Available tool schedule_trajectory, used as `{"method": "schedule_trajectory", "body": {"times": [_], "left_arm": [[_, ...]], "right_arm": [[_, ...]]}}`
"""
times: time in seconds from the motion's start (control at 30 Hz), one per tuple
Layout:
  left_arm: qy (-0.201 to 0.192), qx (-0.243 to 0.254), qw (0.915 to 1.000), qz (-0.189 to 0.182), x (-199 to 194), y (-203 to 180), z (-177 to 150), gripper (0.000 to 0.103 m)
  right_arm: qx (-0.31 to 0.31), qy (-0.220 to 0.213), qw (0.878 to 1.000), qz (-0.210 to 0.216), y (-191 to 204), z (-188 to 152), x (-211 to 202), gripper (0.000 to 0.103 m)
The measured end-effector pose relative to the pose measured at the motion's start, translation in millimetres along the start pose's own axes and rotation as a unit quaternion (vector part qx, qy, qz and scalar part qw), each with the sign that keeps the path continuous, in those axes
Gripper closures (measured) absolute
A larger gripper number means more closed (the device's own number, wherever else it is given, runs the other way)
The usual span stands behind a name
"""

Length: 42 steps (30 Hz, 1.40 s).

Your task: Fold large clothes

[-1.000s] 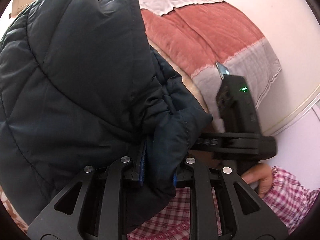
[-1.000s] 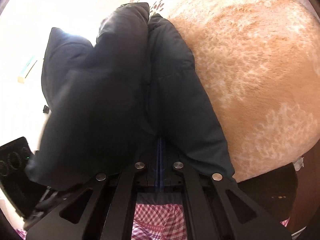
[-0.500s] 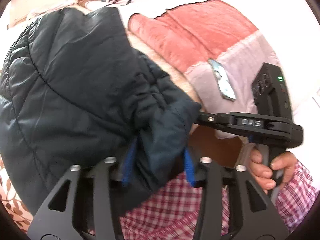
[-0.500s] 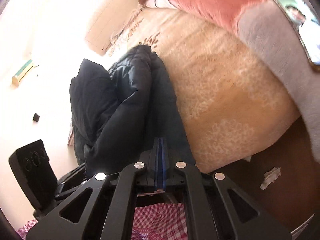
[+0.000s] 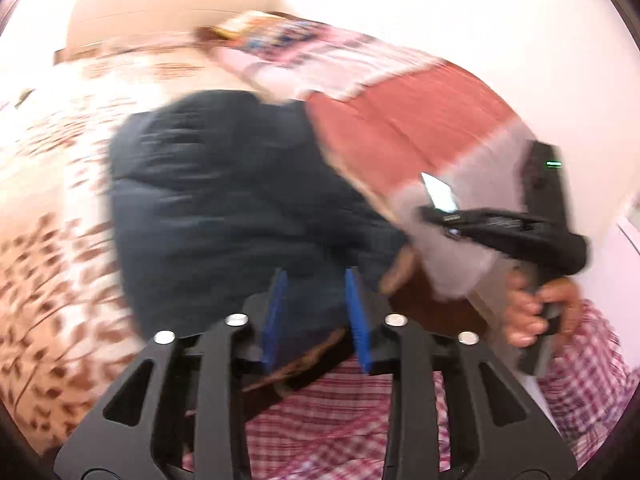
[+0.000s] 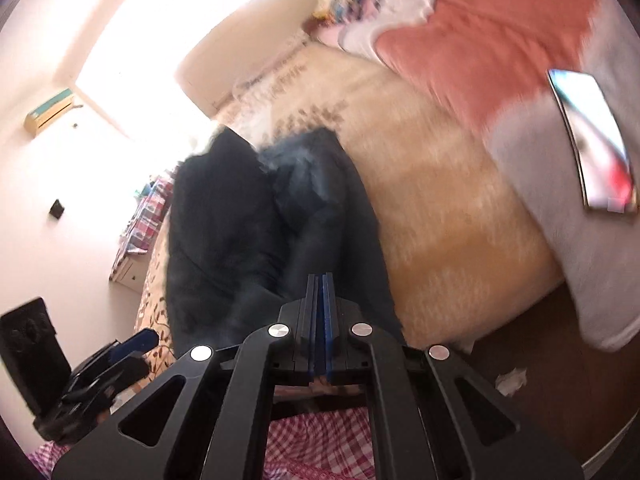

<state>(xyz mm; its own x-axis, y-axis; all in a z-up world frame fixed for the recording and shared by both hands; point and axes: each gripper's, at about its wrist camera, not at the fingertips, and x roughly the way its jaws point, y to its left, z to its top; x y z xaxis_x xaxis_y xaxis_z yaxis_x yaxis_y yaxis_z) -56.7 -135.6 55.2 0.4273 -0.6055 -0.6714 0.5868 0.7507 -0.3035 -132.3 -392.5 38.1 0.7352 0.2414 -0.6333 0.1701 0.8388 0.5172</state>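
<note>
Black gripper frames with silver screws, blue-padded fingers (image 5: pixel 275 316), and a red-and-white checked garment (image 5: pixel 340 420).

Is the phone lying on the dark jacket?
No, the phone lies on the pink and grey blanket, well apart from the dark jacket.

A phone (image 6: pixel 592 140) lies on the pink-and-grey blanket (image 6: pixel 500 40) beside a floral bedsheet (image 5: pixel 48 240).

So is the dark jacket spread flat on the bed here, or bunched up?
Bunched up. The dark jacket lies in a lumpy heap with layers doubled over each other on the bed, not laid out flat.
</note>
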Motion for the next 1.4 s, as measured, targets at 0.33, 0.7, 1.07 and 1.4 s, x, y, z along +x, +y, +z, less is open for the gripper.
{"method": "schedule_trajectory", "body": {"times": [0.33,0.7,1.07,1.4], "left_arm": [[0.016,-0.121,0.9915,0.044,-13.7,88.4,-33.1,0.077],[0.037,-0.148,0.9874,0.043,-2.8,111.2,-40.2,0.058],[0.039,-0.232,0.9720,-0.004,6.2,134.9,-32.8,0.030],[0.069,-0.250,0.9653,-0.032,58.9,132.4,-3.7,0.021]], "right_arm": [[-0.130,0.027,0.991,0.024,112.2,61.9,77.9,0.099],[-0.096,0.085,0.987,-0.092,76.4,67.9,178.6,0.103],[-0.088,0.096,0.988,-0.089,42.2,54.7,192.9,0.103],[-0.065,0.100,0.990,-0.076,22.5,51.2,192.5,0.103]]}}
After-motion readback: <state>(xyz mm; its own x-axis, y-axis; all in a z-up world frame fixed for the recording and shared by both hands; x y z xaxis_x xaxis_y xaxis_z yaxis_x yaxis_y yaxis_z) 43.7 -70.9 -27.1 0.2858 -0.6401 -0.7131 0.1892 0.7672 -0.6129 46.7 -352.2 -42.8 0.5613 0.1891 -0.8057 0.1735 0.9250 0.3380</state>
